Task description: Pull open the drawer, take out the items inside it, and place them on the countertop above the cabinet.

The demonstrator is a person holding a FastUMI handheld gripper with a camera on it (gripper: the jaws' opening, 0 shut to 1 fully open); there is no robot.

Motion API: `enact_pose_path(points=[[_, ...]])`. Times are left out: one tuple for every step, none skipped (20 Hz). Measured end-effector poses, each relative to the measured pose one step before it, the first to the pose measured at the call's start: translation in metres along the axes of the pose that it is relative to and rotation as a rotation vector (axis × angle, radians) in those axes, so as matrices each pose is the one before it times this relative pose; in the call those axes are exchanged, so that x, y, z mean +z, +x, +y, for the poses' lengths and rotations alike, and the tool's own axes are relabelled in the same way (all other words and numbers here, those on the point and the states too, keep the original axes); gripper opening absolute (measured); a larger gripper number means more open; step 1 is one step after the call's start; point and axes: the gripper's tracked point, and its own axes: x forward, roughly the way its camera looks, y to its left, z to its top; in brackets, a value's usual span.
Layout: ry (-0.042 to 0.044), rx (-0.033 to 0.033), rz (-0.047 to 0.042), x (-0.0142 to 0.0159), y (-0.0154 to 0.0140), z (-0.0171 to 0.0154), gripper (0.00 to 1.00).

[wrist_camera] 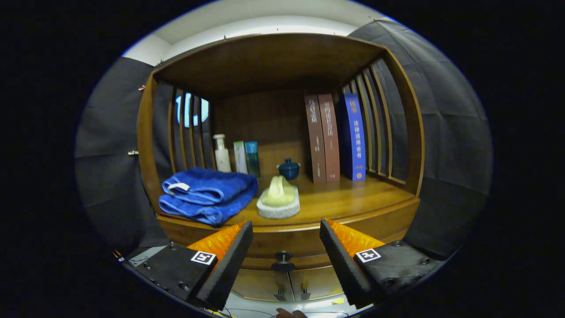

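A wooden cabinet fills the scene, with a countertop [353,198] under a shelf roof. Below the countertop's front edge sits the drawer front [287,243], closed, with a dark round knob [283,256]. My gripper [286,232] is open, its two fingers spread wide on either side of the knob and a little short of it; nothing is between them. On the countertop lie a folded blue towel [207,194] at the left and a scrubbing brush [279,198] with a pale yellow handle beside it. What the drawer holds is hidden.
At the back of the countertop stand a white bottle [222,153], two slim boxes [246,157], a small blue lidded bowl [289,169] and three upright books [335,137]. Slatted sides close the shelf left and right. Two lower cabinet doors [291,282] with small handles sit under the drawer.
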Motion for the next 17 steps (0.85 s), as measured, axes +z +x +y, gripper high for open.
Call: enact_pose_path(points=[[-0.00542,0.00406,-0.02547,0.01593,-0.01164,0.00666,0.99],[-0.00619,0.00259,-0.02379,0.01236,-0.00801,0.00084,0.99],[-0.00323,0.0034,-0.02201,0.01217,-0.00748,0.00179,0.99],[-0.00265,0.00391,-0.01977,0.01174,-0.00834,0.00149,0.99],[-0.00131,0.004,-0.01737,0.01023,-0.00704,0.00158,0.99],[0.00003,0.0062,-0.0153,0.00946,-0.0071,0.00152,0.99],[-0.00144,0.00645,-0.01402,0.00844,-0.00744,0.00147,0.99],[-0.00256,0.00624,-0.01141,0.0066,-0.00709,0.00129,0.99],[-0.00291,0.00272,-0.00936,0.00666,-0.00676,-0.00018,0.99],[-0.00349,-0.00011,-0.00834,0.00549,-0.00692,-0.00074,0.99],[-0.00266,-0.00245,-0.00681,0.00493,-0.00667,-0.00128,0.99],[-0.00173,-0.00313,-0.00304,0.0037,-0.00592,-0.00117,0.99],[-0.00088,-0.00213,0.00046,0.00277,-0.00565,-0.00135,0.99],[0.00078,-0.00217,0.00208,0.00225,-0.00583,-0.00121,0.99],[0.00072,0.00072,0.00136,0.00175,-0.00539,-0.00073,0.99],[-0.00013,0.00068,-0.00082,0.00147,-0.00497,-0.00019,0.99],[-0.00275,-0.00343,0.0005,0.00182,-0.00504,-0.00156,0.99]])
